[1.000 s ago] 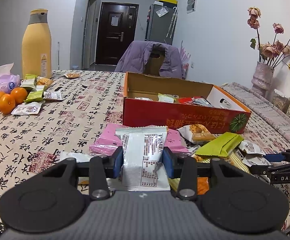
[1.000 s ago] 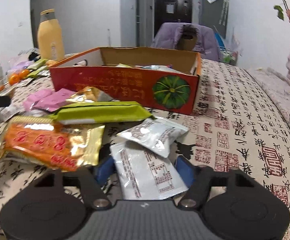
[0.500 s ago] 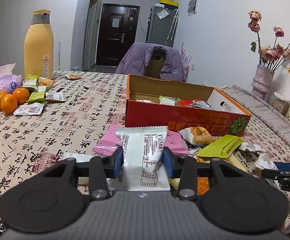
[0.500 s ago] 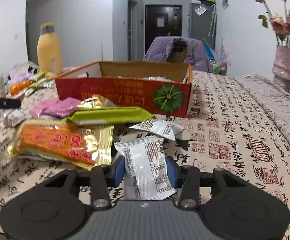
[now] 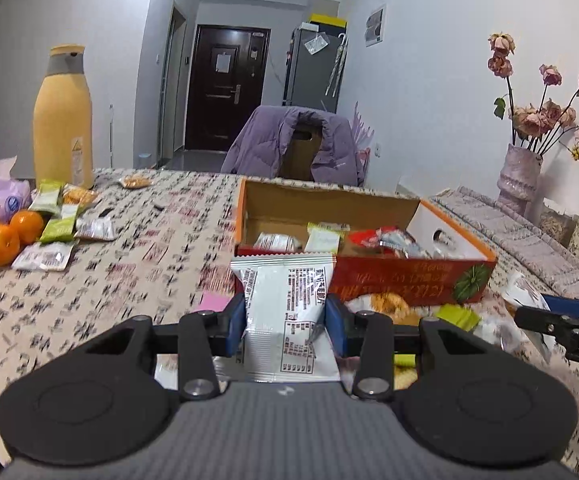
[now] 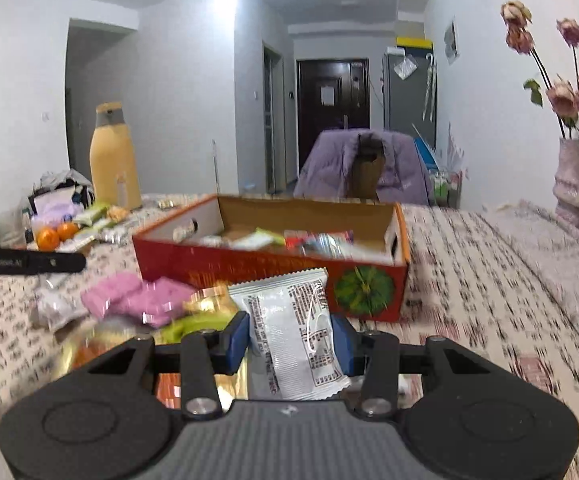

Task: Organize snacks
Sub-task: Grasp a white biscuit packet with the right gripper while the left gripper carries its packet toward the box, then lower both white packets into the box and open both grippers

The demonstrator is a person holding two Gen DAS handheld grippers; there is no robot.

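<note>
— Any writing legible?
— "DA" on the right tongs [image 5: 545,316]; the packets' print is too small.
— Room to move?
— The red box [image 5: 409,278] sits open-topped just beyond both tongs; bare tablecloth [image 6: 489,288] lies right of it.
— The snacks?
— Left tongs [image 5: 285,316] clamp a white packet [image 5: 285,300] upright between blue pads. The right tongs clamp a second packet [image 6: 293,328], tilted.
</note>
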